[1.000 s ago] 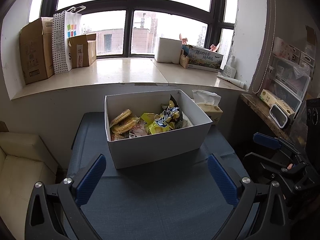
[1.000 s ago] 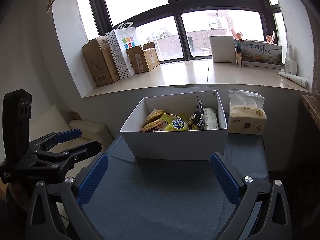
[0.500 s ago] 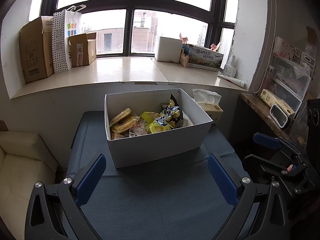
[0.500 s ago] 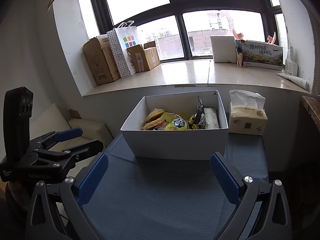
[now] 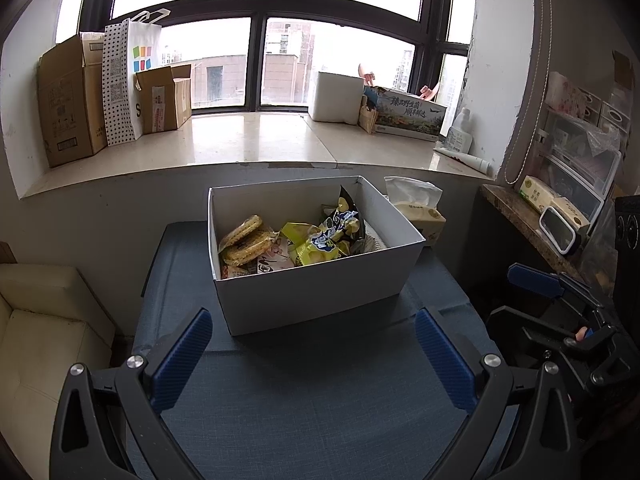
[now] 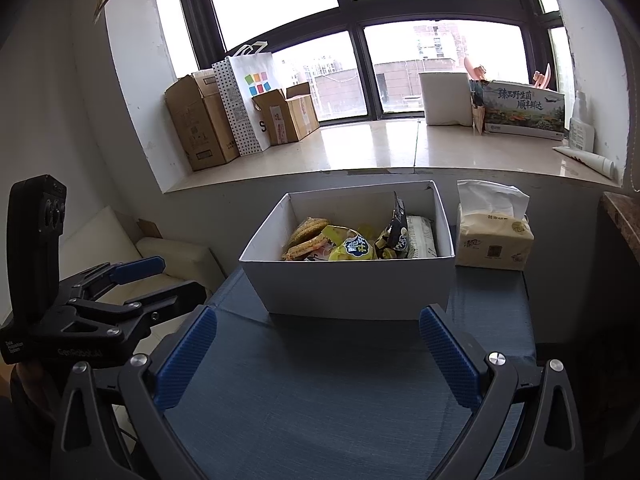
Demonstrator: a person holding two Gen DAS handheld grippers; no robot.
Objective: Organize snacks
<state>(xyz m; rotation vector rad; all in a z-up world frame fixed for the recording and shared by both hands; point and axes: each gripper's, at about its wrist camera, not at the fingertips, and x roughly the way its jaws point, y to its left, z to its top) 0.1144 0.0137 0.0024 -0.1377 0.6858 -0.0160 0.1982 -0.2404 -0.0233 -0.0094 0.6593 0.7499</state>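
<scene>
1. While both tools hang low over the dark blue cloth-covered table (image 5: 320, 400), the left gripper (image 5: 314, 354) has its blue-padded jaws spread wide with nothing between them.
2. Likewise, the right gripper (image 6: 316, 350) is spread wide and holds nothing.
3. Beyond them, a white rectangular cardboard box (image 5: 316, 292) sits on the table, holding round yellow wafer biscuits (image 5: 245, 238), a yellow crinkled snack bag (image 5: 320, 242) and a dark upright snack packet (image 6: 398, 226).
4. Just beside the box's right wall stands a cream tissue pack (image 6: 494, 240).
5. Farthest, brown cardboard cartons (image 5: 68, 100) line the pale window sill (image 5: 248, 140).
</scene>
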